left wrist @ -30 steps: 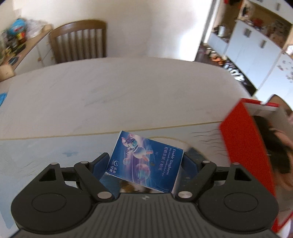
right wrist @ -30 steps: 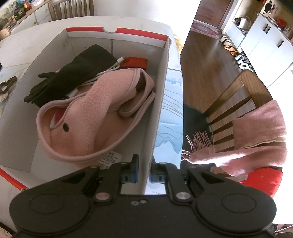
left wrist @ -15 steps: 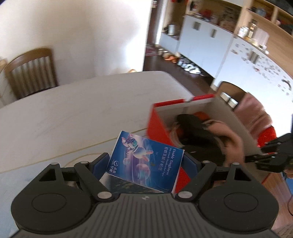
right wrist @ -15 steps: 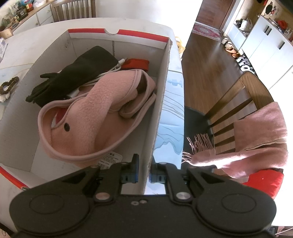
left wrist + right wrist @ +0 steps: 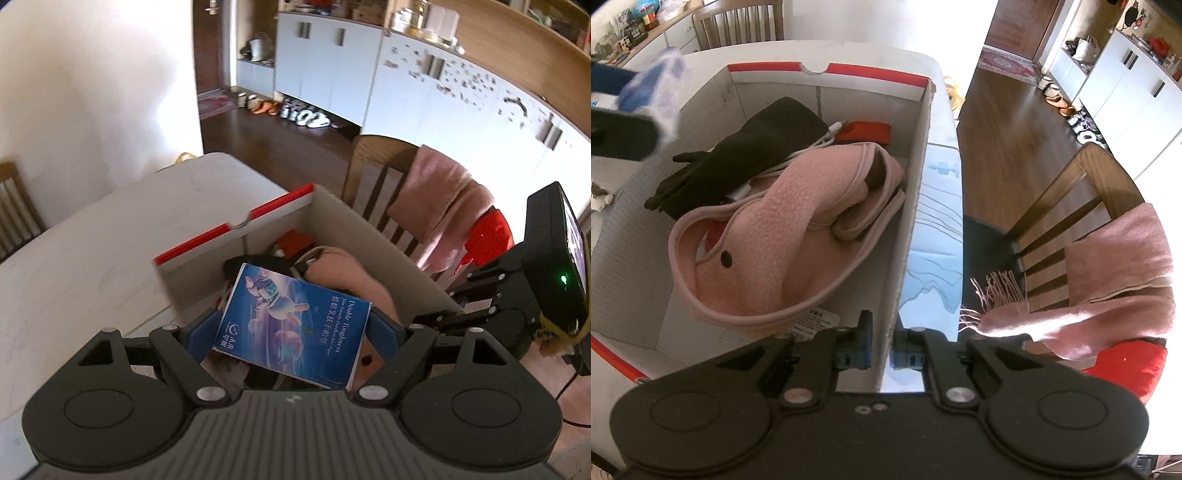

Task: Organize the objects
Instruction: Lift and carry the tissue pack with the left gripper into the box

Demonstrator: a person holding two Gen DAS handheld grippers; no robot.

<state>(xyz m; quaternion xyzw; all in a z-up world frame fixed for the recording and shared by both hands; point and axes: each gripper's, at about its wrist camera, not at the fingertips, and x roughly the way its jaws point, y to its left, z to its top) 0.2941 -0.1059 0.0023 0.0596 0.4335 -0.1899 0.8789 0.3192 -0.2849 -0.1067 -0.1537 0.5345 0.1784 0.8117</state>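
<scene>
From the left wrist view the left gripper [image 5: 293,332] pinches a blue tissue pack [image 5: 291,328] across its width, held above the open cardboard box [image 5: 388,236]; the right wrist view catches that pack only as a blue blur at its upper-left edge. The right view alone lays out the box's contents: a black glove [image 5: 746,155] on the left, a white cable [image 5: 816,144], a red item [image 5: 864,131] at the back and a pink fleece hat [image 5: 790,229]. The right gripper [image 5: 881,343] is clamped on the box's right wall. A pink scarf [image 5: 1108,273] drapes a chair.
</scene>
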